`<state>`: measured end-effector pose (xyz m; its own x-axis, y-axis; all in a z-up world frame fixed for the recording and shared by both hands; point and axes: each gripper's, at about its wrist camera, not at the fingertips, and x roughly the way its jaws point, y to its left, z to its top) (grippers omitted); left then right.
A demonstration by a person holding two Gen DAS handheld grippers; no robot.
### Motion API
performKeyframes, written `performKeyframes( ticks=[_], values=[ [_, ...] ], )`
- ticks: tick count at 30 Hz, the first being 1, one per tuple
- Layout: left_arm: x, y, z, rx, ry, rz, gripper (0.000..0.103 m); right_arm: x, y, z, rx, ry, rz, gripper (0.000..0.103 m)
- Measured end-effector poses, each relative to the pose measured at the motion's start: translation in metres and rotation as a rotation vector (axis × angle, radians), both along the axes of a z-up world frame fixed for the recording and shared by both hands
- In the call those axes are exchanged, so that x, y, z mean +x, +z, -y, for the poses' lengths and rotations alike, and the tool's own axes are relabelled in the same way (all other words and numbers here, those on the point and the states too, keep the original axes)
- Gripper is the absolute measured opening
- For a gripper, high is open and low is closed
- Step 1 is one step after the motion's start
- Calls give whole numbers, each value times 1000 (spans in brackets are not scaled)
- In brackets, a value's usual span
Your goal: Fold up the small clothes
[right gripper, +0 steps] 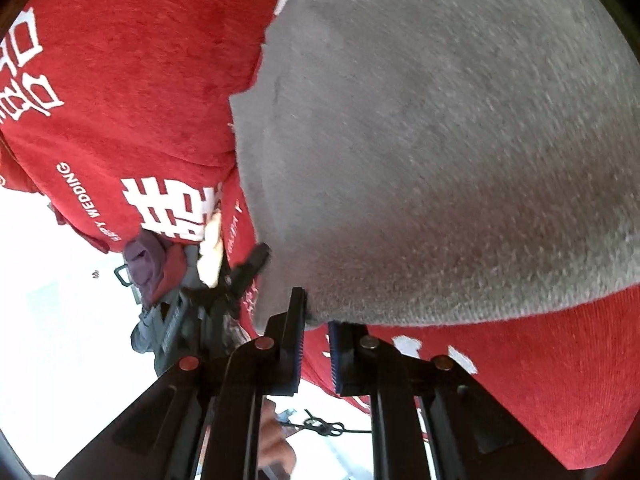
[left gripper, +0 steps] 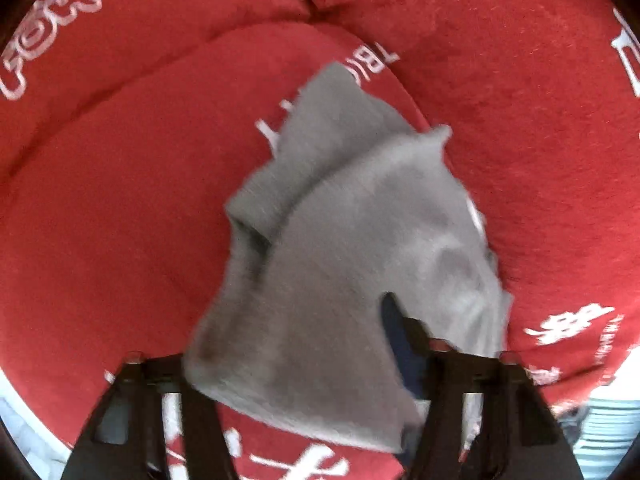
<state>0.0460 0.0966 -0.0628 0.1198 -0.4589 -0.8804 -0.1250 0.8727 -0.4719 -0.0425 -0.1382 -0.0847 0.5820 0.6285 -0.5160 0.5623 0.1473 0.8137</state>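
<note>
The small grey garment (left gripper: 360, 248) lies partly folded on red cushions printed with white lettering (left gripper: 120, 220), and both claws are at its near edge. From the left wrist view, the left claw (left gripper: 312, 364) has the cloth draped across the gap between its two fingers; the left finger is hidden under the fabric and the tip of the right finger (left gripper: 400, 320) pokes up through a fold, so the cloth sits between the fingers, but I cannot tell whether the pads are pressing it. An upper flap of the garment lies ahead of this claw, folded over the layer beneath, which suggests a fold is under way. From the right wrist view, the right claw (right gripper: 316, 320) is nearly closed, its toothed pads (right gripper: 296, 344) pinching the grey hem just ahead of its tips; the body of the garment (right gripper: 440, 160) bulges away beyond and to the right. Holding two points along one edge probably keeps the hem taut so it can be carried over evenly. The left claw also shows in this view, low on the left (right gripper: 248, 268), gripped by a person's hand (right gripper: 212, 248).
</note>
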Motion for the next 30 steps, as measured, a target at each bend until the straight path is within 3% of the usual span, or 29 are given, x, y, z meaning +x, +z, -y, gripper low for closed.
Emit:
performKeyframes(
  ticks=[1,4,7,9,12,13,14,15,16,19,23,25,27,30],
  values=[
    [1,0,6,48,-32,18,25,-1,-1,-1,-2,16,-7,12],
    [3,10,24,148,-124,110,14,-3,0,-2,-16,71,-31,12],
    [-3,30,45,283,-274,262,12,-7,11,5,-69,148,-62,16],
    [-17,44,66,379,-407,408,12,-6,23,14,-116,191,-59,16],
    [-35,55,91,460,-565,559,12,7,47,32,-223,257,-49,17],
    [-39,58,97,475,-607,597,12,15,54,38,-253,276,-44,20],
    [-42,61,102,483,-639,628,12,27,63,45,-284,309,-34,42],
    [-45,62,104,487,-659,648,12,40,68,48,-301,339,-32,73],
    [-45,65,107,491,-680,667,12,55,73,50,-316,374,-30,81],
    [-47,69,114,503,-716,696,12,108,87,49,-339,493,8,83],
    [-51,71,115,526,-758,725,12,179,89,25,-290,669,34,87],
    [-54,75,114,523,-771,732,12,213,82,4,-282,759,21,89],
    [-57,75,112,519,-783,743,12,237,73,-16,-251,831,12,102],
    [-59,73,114,516,-790,750,12,265,58,-41,-270,919,-33,103]
  ],
)
